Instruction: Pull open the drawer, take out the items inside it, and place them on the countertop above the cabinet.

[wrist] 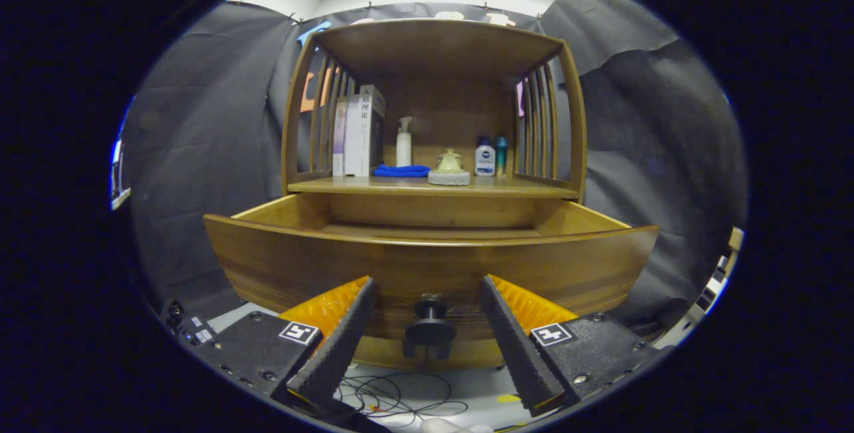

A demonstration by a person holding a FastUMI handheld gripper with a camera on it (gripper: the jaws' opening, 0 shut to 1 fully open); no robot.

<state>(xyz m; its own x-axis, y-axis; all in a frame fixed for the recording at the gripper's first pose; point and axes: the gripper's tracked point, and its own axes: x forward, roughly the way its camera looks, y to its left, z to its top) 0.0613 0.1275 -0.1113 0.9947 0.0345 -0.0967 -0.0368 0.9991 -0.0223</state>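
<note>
Black-draped booth behind wooden cabinet (434, 53); drawer (427, 266) pulled out just ahead of hand-held gripper (428, 306), fingers apart flanking knob (430, 323) without touching, probably released after pulling.

Claw (427, 289) held open, facing the drawer knob (430, 323).

The claw's two fingers are spread wide apart and level with each other, angled slightly inward toward their tips. The knob sits in the gap between them, roughly midway, with clear space on either side; neither finger (343, 333) touches it. The fingertips reach to about the knob's depth, close in front of the surface the knob is fixed to. Nothing is gripped.
</note>
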